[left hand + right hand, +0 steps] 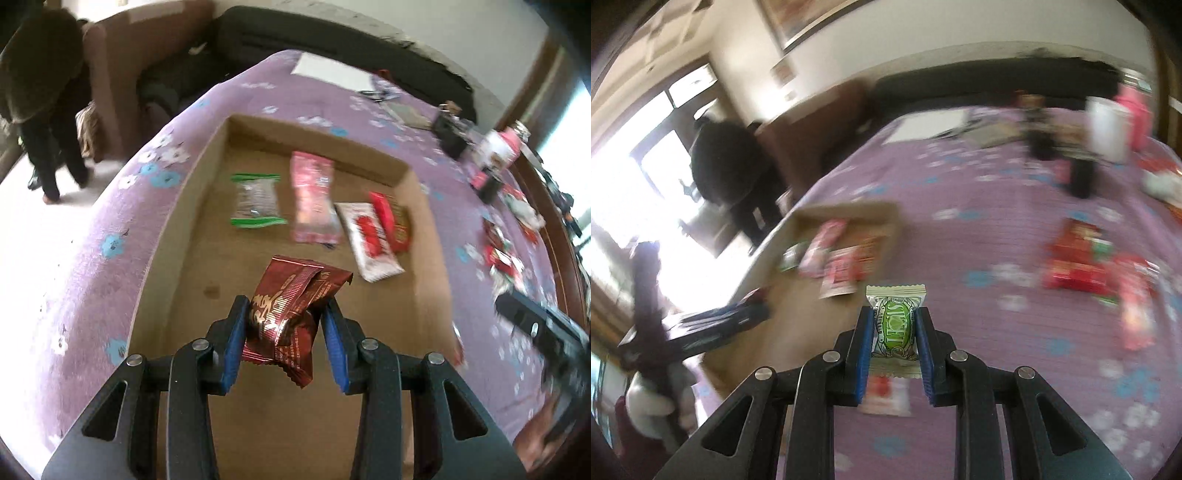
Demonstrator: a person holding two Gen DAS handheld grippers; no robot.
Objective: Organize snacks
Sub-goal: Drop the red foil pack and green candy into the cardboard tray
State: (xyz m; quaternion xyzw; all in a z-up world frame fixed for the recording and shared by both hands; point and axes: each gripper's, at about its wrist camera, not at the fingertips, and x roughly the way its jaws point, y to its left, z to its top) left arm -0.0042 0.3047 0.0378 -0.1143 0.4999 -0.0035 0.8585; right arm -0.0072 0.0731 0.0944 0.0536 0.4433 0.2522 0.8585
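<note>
Claws [284, 321] [894, 328] around snack packets [291, 314] [894, 325]

Home living room, sofa [122, 66], floral tablecloth [110, 229], framed picture [798, 22] on wall

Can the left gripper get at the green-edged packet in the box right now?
Probably not yet. The left gripper is shut on a dark red packet, so its jaws are taken. The way to the green-edged packet in the open box looks clear otherwise.
</note>
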